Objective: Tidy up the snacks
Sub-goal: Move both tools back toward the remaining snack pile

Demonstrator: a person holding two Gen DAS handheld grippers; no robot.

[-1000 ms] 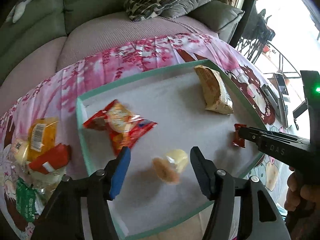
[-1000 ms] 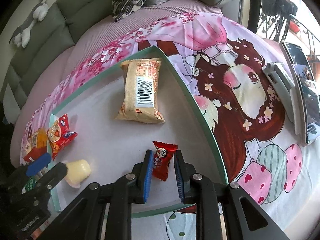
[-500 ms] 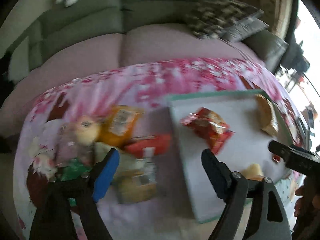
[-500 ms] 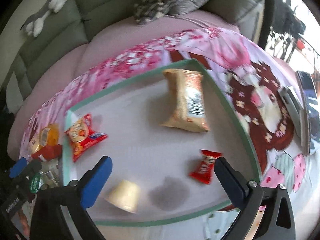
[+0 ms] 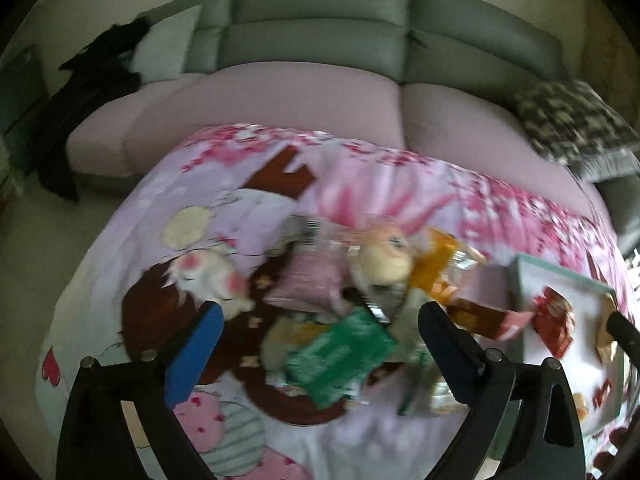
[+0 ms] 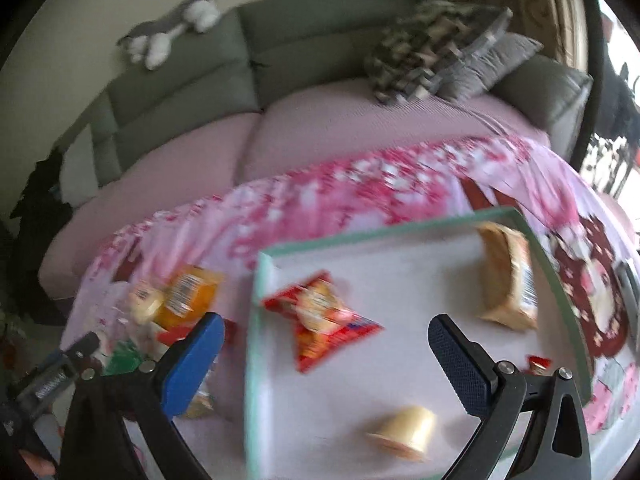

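Observation:
My left gripper (image 5: 320, 344) is open and empty above a heap of loose snacks on the pink cloth: a green packet (image 5: 340, 356), a pink packet (image 5: 308, 284) and an orange packet (image 5: 434, 264). My right gripper (image 6: 326, 356) is open and empty over the green-rimmed tray (image 6: 256, 312). In the tray lie a red snack bag (image 6: 320, 316), a tan wrapped cake (image 6: 508, 280), a jelly cup (image 6: 404, 432) and a small red candy (image 6: 538, 362). The tray's left end (image 5: 516, 276) shows at the right of the left wrist view.
A sofa with pink seat cushions (image 5: 280, 108) runs behind the table. A patterned pillow (image 6: 432, 48) and a plush toy (image 6: 172, 36) lie on it. Dark clothing (image 5: 80, 92) hangs at the left. A phone or remote (image 6: 630, 292) lies right of the tray.
My left gripper swung left from the tray to the snack heap. My right gripper let go of the small red candy, opened wide and drew back and left over the tray.

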